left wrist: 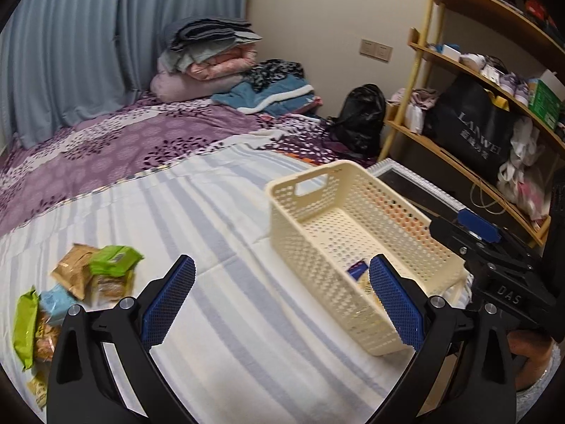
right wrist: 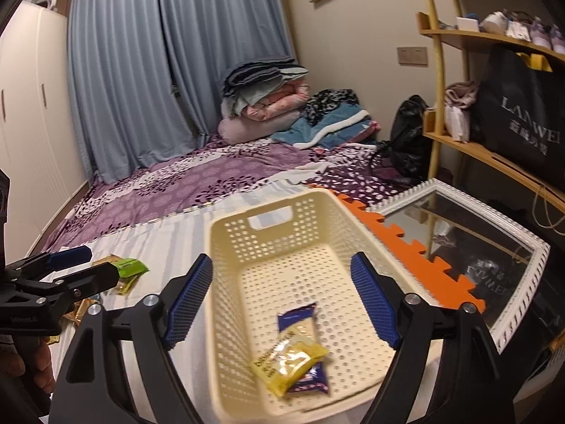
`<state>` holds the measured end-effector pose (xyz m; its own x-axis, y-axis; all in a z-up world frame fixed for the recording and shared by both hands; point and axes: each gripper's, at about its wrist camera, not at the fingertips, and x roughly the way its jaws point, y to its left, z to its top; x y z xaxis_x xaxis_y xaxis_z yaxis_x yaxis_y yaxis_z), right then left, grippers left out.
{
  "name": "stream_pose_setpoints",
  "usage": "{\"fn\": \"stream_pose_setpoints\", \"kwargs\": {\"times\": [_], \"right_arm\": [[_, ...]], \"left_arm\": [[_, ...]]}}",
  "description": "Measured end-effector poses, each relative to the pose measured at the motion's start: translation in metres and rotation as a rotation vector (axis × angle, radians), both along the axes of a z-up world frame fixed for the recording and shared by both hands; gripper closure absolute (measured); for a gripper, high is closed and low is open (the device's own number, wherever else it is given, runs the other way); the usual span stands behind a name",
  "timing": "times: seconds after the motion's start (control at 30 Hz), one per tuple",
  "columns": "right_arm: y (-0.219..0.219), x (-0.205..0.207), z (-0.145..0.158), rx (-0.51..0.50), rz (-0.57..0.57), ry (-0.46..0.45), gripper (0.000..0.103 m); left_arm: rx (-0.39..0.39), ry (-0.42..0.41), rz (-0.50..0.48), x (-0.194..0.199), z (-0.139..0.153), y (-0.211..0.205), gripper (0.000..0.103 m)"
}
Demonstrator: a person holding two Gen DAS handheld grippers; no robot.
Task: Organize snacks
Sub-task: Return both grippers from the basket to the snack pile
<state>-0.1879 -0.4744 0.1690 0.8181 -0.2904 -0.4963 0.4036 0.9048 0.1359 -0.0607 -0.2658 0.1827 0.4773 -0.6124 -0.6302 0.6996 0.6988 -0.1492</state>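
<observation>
A cream perforated basket (left wrist: 356,247) (right wrist: 282,243) stands on the striped bed sheet. Inside lie a yellow snack packet (right wrist: 291,362) on top of a blue snack packet (right wrist: 300,321); the blue one shows through the basket wall in the left wrist view (left wrist: 357,269). Several loose snack packets, green (left wrist: 114,256), brown (left wrist: 72,270) and light blue (left wrist: 56,300), lie on the sheet to the left. My left gripper (left wrist: 282,304) is open and empty above the sheet, left of the basket. My right gripper (right wrist: 282,300) is open and empty above the basket.
A white-framed mirror (right wrist: 469,243) and an orange foam mat (right wrist: 406,247) lie right of the basket. A wooden shelf (left wrist: 494,106) with bags stands at the right. Folded bedding (left wrist: 212,60) and a black bag (left wrist: 360,116) sit at the far end of the bed.
</observation>
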Motion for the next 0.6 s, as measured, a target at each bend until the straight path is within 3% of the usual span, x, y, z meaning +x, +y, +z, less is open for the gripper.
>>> {"fn": "stream_pose_setpoints", "kwargs": {"times": [0.3, 0.6], "right_arm": [[0.056, 0.043, -0.001, 0.001, 0.154, 0.022, 0.018], [0.131, 0.086, -0.011, 0.011, 0.368, 0.080, 0.018]], "left_arm": [[-0.005, 0.048, 0.192, 0.025, -0.013, 0.079, 0.003], [0.001, 0.039, 0.404, 0.042, -0.022, 0.172, 0.003]]}}
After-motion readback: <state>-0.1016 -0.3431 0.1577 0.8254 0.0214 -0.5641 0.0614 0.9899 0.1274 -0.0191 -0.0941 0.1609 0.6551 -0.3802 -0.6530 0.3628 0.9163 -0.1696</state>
